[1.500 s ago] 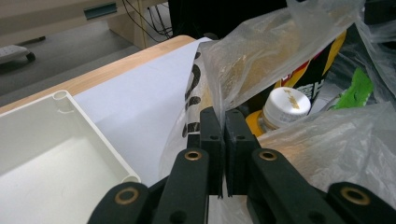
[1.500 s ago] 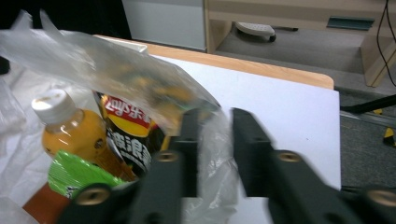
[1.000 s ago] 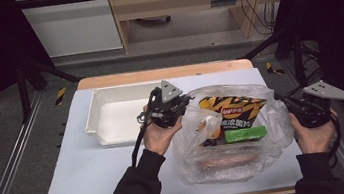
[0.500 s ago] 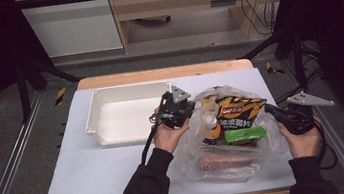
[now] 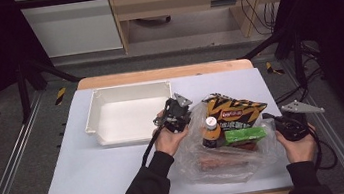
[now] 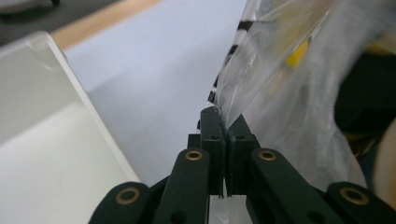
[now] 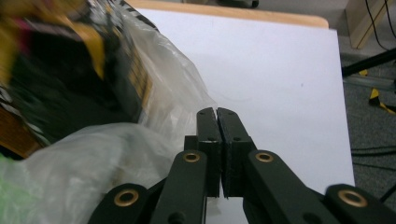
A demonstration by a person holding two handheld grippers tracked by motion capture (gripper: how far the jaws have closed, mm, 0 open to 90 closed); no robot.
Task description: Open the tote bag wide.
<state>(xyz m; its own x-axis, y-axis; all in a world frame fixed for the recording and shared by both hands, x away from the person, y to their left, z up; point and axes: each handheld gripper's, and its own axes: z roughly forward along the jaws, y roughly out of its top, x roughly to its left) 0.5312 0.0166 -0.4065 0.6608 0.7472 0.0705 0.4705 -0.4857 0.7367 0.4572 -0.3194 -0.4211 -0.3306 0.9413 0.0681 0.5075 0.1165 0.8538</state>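
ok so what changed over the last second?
Both claws came down with the clear plastic bag pinched at its sides: left claw from above the white tray, right claw from the table's right edge. The bag now rests lower on the table. Grips, tray and snacks inside are unchanged.

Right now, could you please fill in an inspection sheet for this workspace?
Surface: white mat on a wooden table.
Job's things: clear plastic bag holding a black-and-orange snack packet, a bottle and a green packet.
Clutter: empty white bin beside the bag.
Grippers: left hand-held gripper shut on the bag's edge; right hand-held gripper shut at the bag's other side.
Cables: one trails from each gripper.
Surroundings: metal frame rails, wooden furniture, wires on the floor.
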